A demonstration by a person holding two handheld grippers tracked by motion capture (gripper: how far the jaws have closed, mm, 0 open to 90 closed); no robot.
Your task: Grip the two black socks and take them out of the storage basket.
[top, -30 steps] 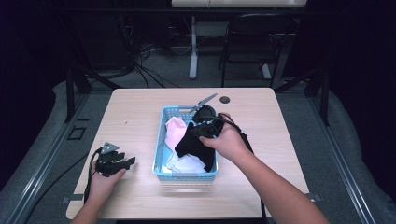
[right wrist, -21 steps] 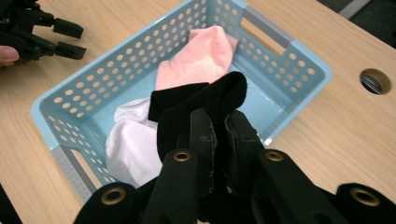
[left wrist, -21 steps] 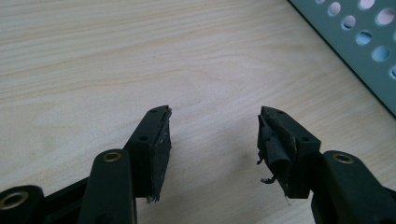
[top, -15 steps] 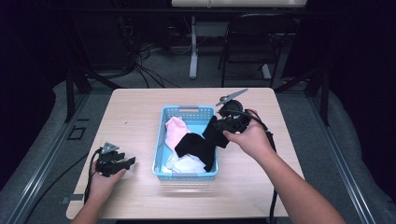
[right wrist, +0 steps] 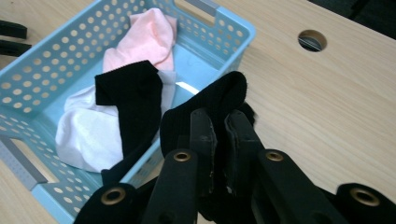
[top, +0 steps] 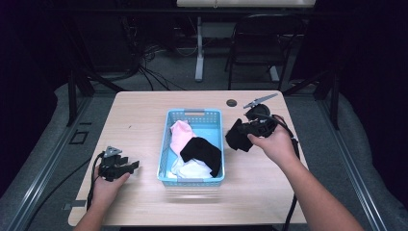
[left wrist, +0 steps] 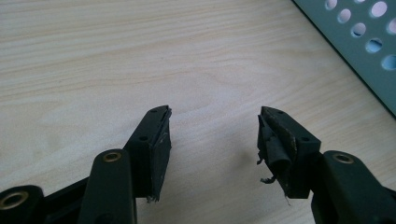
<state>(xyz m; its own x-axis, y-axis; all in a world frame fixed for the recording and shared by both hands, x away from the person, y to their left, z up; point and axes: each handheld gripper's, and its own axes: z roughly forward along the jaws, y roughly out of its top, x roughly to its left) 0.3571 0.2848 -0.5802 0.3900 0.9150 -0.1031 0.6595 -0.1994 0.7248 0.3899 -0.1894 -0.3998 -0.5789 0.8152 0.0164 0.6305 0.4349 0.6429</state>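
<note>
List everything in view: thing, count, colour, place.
Basket: one, light blue, middle of the table.
Pink sock: one, in the basket's far half.
Black sock in basket: one, lying over the white one.
White sock: one, at the basket's near end.
Held black sock: one, above the table, right of the basket.
Table: one, light wood, with a round hole.
Chair: one, dark, beyond the table.
Left gripper: jaws apart, resting on the table.
Right gripper: jaws closed on the held black sock.
</note>
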